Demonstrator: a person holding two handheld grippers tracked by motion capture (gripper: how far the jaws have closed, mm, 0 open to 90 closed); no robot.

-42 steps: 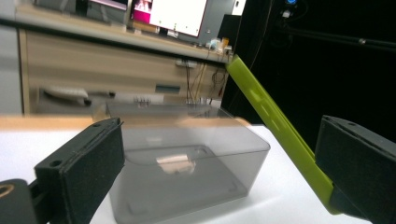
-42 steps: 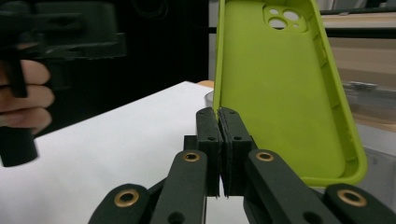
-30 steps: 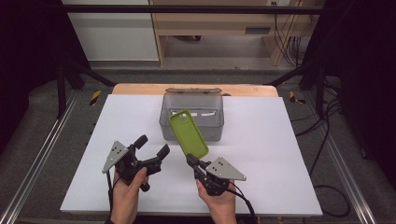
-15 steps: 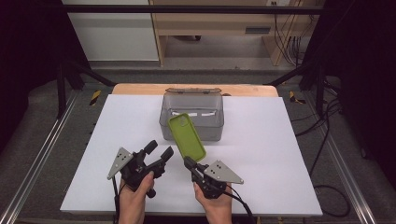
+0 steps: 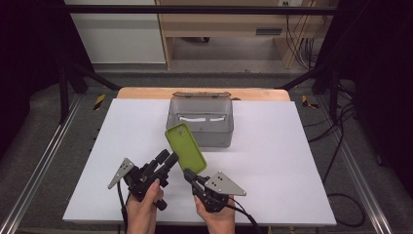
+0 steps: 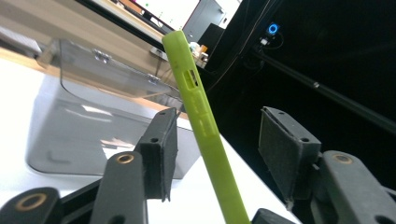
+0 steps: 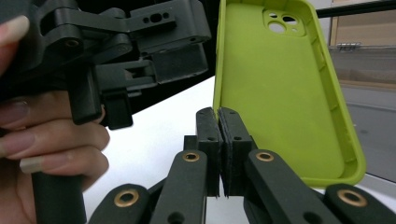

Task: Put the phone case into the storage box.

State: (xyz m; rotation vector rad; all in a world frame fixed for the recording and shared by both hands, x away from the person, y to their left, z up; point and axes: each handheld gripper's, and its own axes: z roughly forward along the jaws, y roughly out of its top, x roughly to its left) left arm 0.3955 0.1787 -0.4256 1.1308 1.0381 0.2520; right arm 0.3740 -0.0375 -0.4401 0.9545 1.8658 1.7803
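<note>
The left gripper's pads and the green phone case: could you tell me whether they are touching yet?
Apart. The left gripper view shows the green phone case between the left gripper pads, which have just been closing, with gaps either side.

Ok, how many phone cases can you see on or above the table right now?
1. A green phone case is held upright above the white table, clamped at its edge by the right hand-held gripper, in front of the grey box. The box could hide more.
</note>
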